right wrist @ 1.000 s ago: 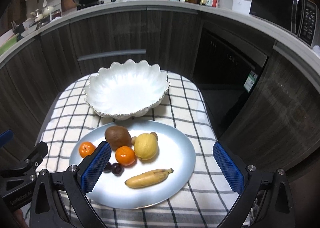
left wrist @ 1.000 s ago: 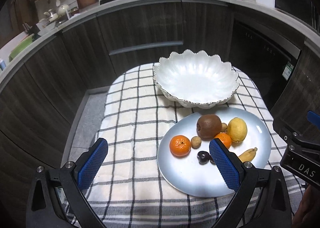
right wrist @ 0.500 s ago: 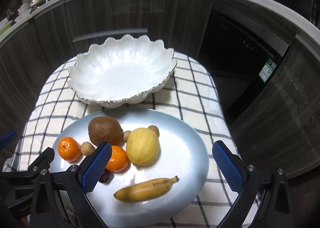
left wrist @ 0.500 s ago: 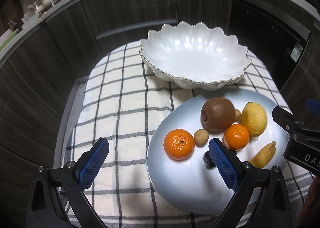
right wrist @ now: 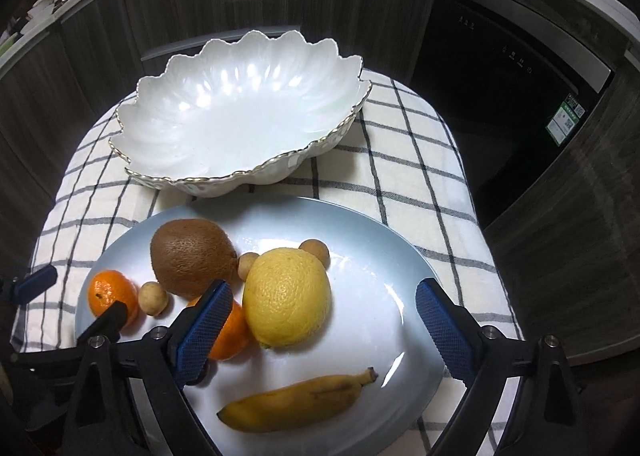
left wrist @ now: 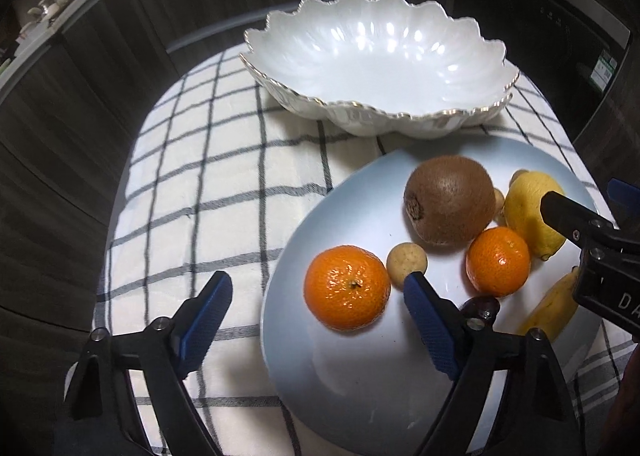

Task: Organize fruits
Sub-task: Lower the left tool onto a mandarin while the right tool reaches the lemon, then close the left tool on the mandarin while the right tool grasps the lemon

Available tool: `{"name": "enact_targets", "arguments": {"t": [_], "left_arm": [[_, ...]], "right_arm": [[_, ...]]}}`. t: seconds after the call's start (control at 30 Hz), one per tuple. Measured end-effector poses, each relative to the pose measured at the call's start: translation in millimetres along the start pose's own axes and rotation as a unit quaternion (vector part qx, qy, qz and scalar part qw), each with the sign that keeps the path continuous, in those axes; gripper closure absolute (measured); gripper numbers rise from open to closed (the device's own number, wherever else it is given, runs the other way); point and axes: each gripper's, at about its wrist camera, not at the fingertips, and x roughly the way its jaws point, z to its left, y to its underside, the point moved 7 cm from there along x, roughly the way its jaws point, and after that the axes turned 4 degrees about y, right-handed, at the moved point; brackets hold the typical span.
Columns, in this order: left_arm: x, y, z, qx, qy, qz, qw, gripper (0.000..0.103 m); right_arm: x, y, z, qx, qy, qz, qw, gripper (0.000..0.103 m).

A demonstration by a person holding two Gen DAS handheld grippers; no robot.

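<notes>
progress: nothing moved yet | bowl (right wrist: 240, 124) upper centre, empty | fruit all on plate (right wrist: 368, 256) lower frame: lemon (right wrist: 286, 298), kiwi (right wrist: 190, 256), banana (right wrist: 296, 402) | left gripper (left wrist: 316, 310) spread around tangerine (left wrist: 347, 293) | right gripper (right wrist: 322, 320) spread around lemon, holding nothing

Looking down between the right gripper (right wrist: 324, 324), jaws spread wide, onto a pale blue plate (right wrist: 372, 276); lemon (right wrist: 286, 297) sitting between the fingers, banana (right wrist: 296, 402) lying nearest, kiwi (right wrist: 191, 256) lying toward the scalloped white bowl (right wrist: 240, 116) beyond.
</notes>
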Motion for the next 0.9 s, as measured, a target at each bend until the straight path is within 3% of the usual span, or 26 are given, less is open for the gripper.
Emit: {"name": "enact_targets", "arguments": {"t": [0.07,0.17,0.37,0.57,0.9], "left_arm": [[6,2,-1,0.004,-0.001,0.009,1.0000,0.027],[12,3,-2,0.005,0.005,0.019,0.9998,0.028],[21,4,-2,0.000,0.013,0.028,0.9995,0.028],[27,4,-1,0.000,0.019,0.032,0.9993,0.030],[25,5,2,0.003,0.022,0.030,0.9993,0.038]], "right_arm": [[4,1,1,-0.002,0.001,0.004,1.000,0.013],[11,1,4,-0.001,-0.006,0.017,1.000,0.020],[21,-1,10,-0.001,-0.012,0.025,1.000,0.021],[30,2,21,-0.001,-0.044,0.044,0.998,0.046],[25,4,22,0.001,-0.044,0.039,0.998,0.047]]}}
